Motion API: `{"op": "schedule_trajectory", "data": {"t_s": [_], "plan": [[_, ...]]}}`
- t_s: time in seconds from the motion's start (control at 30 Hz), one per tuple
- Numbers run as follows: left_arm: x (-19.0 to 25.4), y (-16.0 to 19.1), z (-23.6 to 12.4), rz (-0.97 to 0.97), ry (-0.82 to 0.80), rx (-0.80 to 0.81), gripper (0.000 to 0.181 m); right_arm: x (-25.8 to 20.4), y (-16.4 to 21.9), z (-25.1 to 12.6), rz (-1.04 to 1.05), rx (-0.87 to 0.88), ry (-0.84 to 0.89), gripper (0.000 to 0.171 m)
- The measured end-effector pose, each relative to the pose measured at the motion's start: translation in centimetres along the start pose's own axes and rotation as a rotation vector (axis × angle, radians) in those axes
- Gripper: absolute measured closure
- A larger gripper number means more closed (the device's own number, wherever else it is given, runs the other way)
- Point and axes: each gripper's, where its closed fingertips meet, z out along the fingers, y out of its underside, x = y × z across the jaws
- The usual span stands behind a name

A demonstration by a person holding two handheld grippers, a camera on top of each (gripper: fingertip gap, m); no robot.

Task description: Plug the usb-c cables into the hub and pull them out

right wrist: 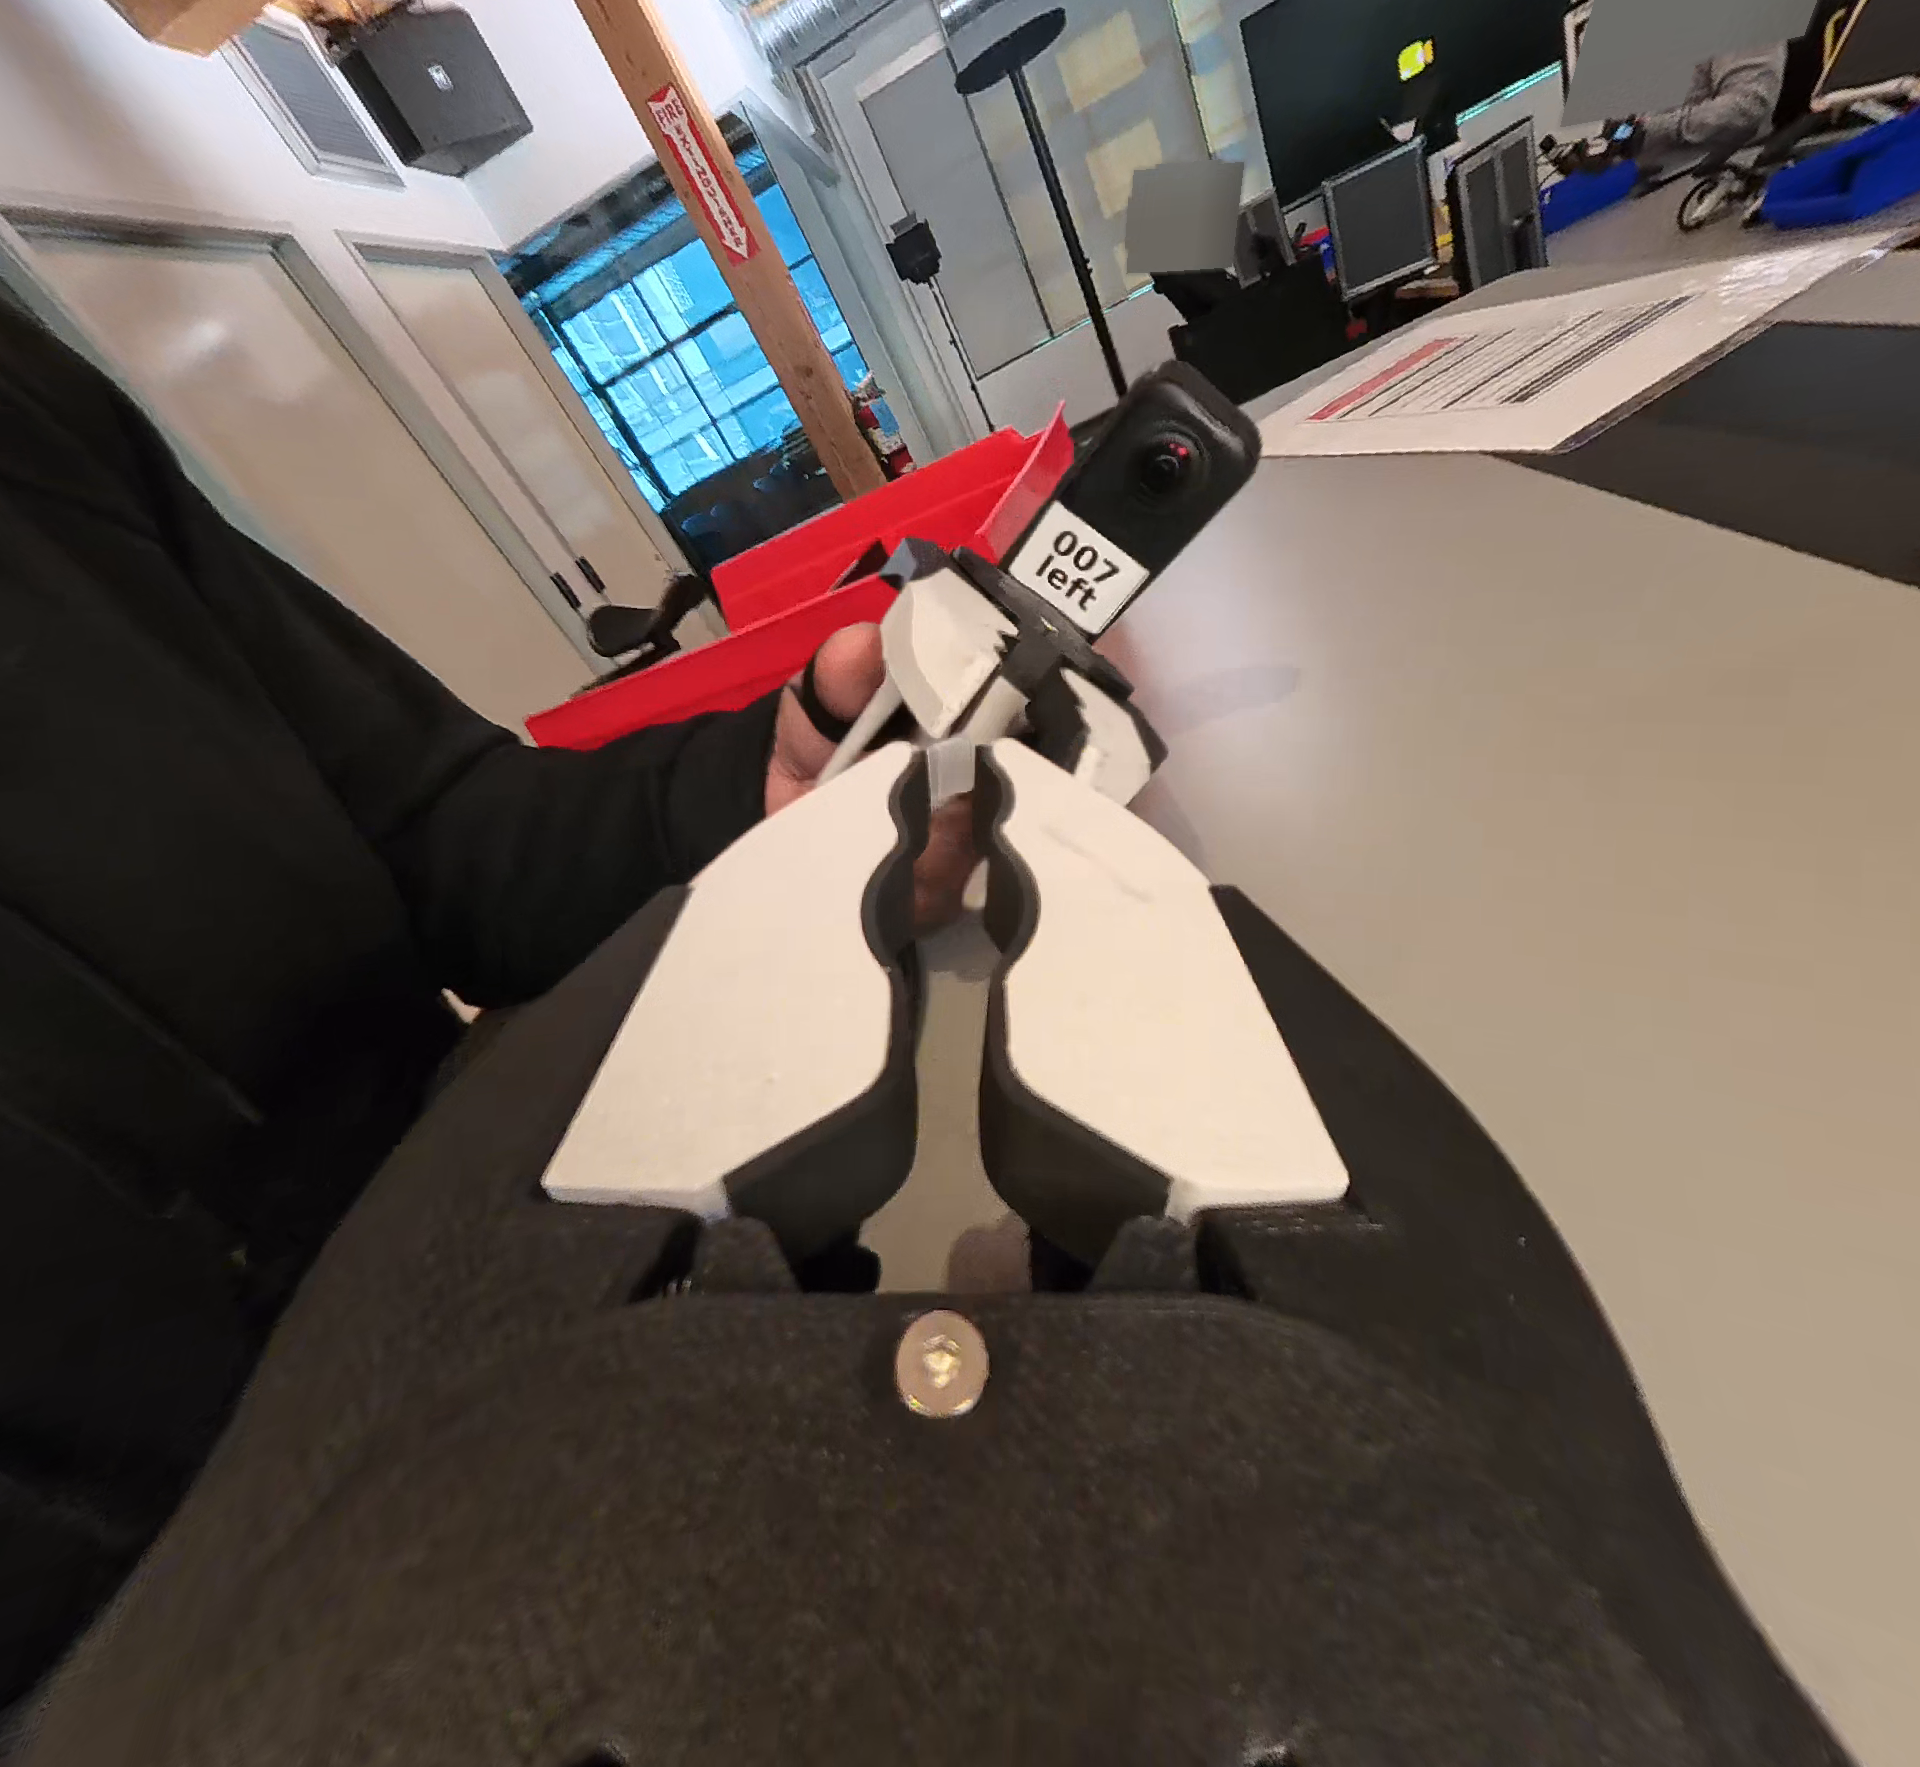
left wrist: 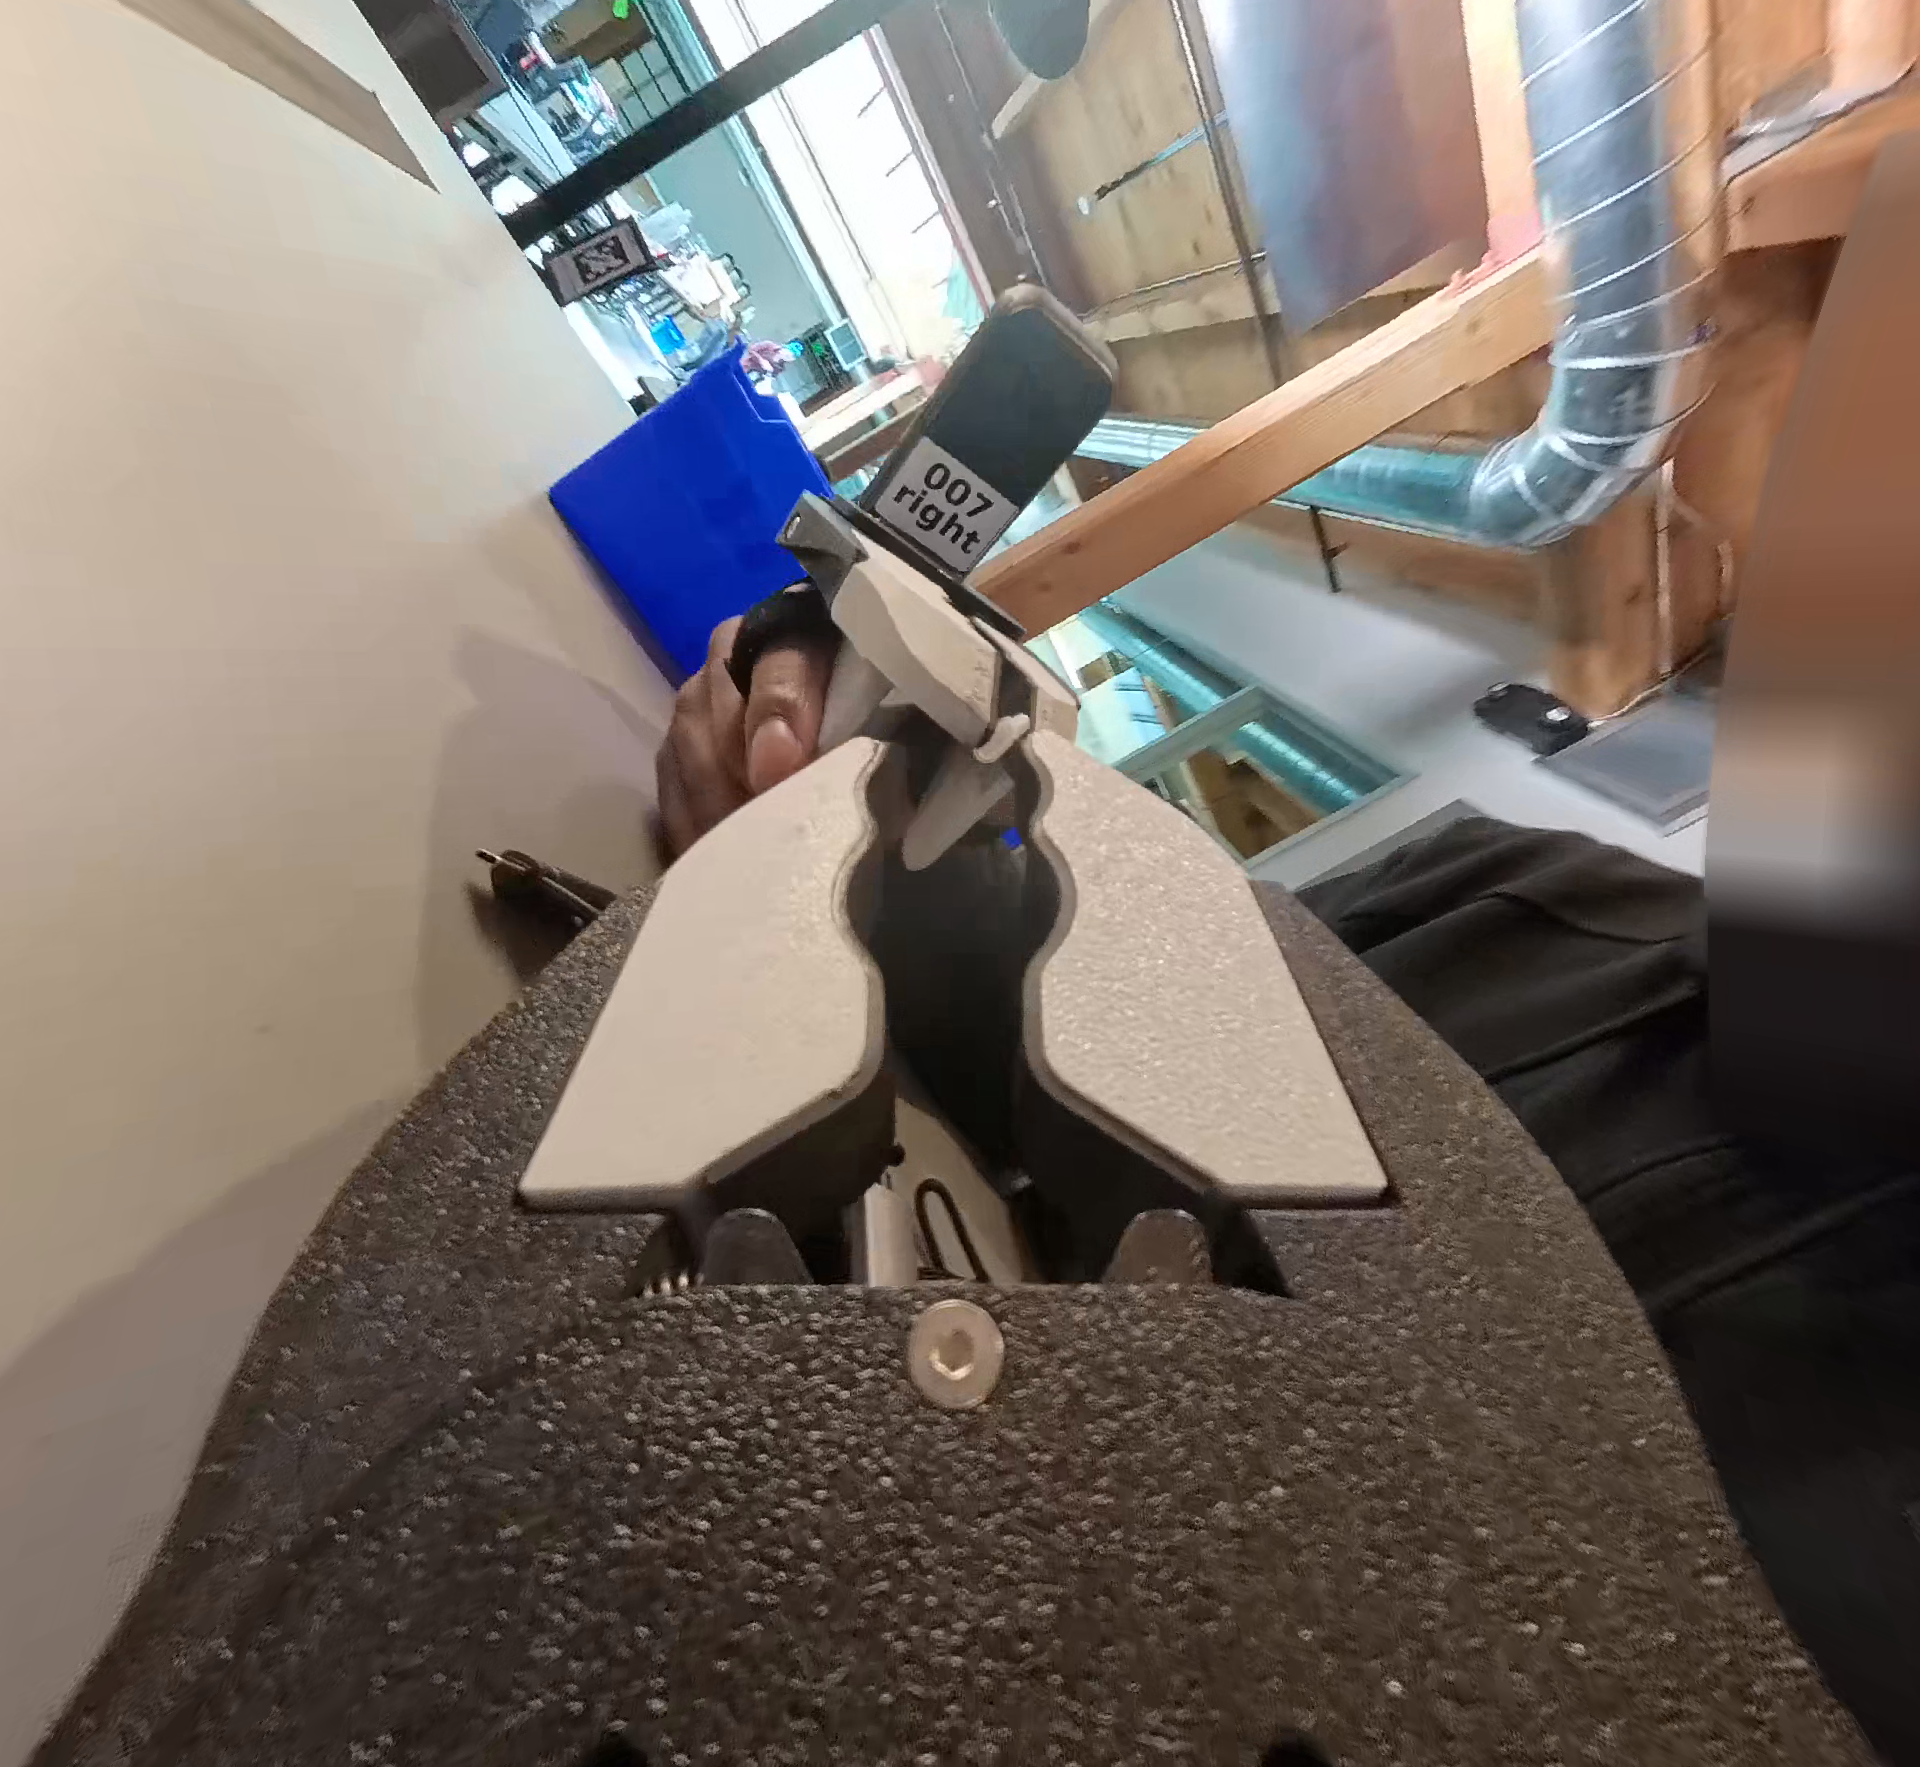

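Note:
My two grippers point at each other above a pale table (right wrist: 1455, 782). In the left wrist view my left gripper (left wrist: 961, 761) has a narrow gap between its fingers and grips nothing that I can see. A white part with a black loop (left wrist: 935, 1208) shows low in that gap. The right gripper (left wrist: 966, 782) faces it, held by a hand (left wrist: 727, 741). In the right wrist view my right gripper (right wrist: 951, 767) is also only slightly open and empty. The left gripper (right wrist: 1081, 751) is just beyond its tips. A small dark plug-like object (left wrist: 530, 876) lies on the table. No hub is clearly in view.
A blue bin (left wrist: 675, 522) stands on the table behind the right gripper. A red bin (right wrist: 831, 616) stands behind the left gripper. A printed sheet (right wrist: 1538, 367) lies at the far side of the table. The person's dark sleeve (right wrist: 312, 782) fills the left. Left and right tips are no more than a few centimetres apart.

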Motion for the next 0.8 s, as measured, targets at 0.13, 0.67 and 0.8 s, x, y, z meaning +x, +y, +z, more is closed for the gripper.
{"op": "schedule_trajectory", "data": {"t_s": [0.13, 0.67, 0.8], "plan": [[-0.2, 0.5, 0.3, -0.088, 0.028, -0.017, 0.154, 0.0, 0.3, 0.2, -0.114, -0.023, 0.042, 0.163], [0.9, 0.4, 0.5, -0.046, 0.114, 0.021, 0.173, 0.2, 0.1, 0.3, -0.046, 0.017, 0.023, 0.167], [0.9, 0.4, 0.5, -0.043, 0.108, 0.023, 0.173, 0.2, 0.1, 0.2, -0.039, 0.017, 0.021, 0.167]]}}
